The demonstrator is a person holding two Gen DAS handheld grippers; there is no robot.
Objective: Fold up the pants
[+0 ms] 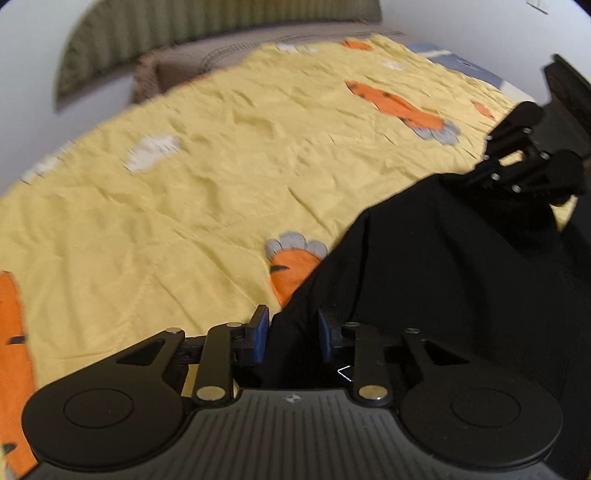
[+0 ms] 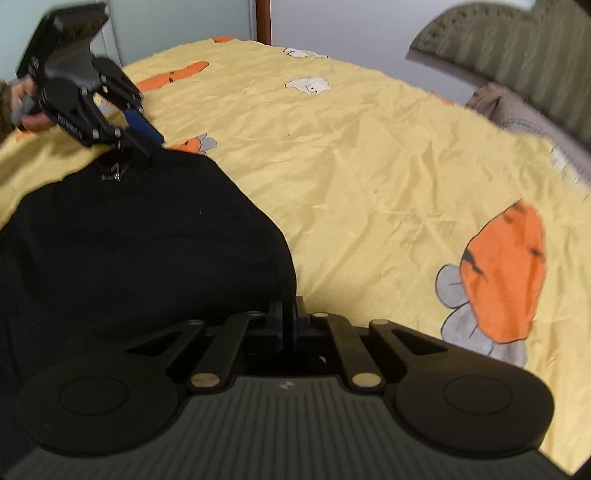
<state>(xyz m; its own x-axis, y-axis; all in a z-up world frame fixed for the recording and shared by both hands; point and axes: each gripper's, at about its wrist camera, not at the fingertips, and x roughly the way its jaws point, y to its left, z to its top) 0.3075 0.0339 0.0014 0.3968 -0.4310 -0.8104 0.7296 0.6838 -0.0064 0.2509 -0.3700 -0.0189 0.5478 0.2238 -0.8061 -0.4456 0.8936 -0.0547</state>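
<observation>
The black pants (image 2: 129, 240) are spread on the bed's yellow sheet (image 2: 369, 166), stretched between both grippers: the right gripper (image 2: 288, 321) is clamped on one corner, the left gripper (image 1: 291, 332) narrowed around the other.

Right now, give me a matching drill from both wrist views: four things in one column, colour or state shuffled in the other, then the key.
Things:
1. right tongs
2. pants
3. bedsheet
4. headboard

Colour or state:
A. yellow, printed with orange carrots
B. black cloth, one edge lifted off the bed
C. green, ribbed
D. shut on a fold of black cloth

Pairs: 1-D, 2-B, 3-A, 4-C

The left tongs also have the pants between their blue pads.
</observation>
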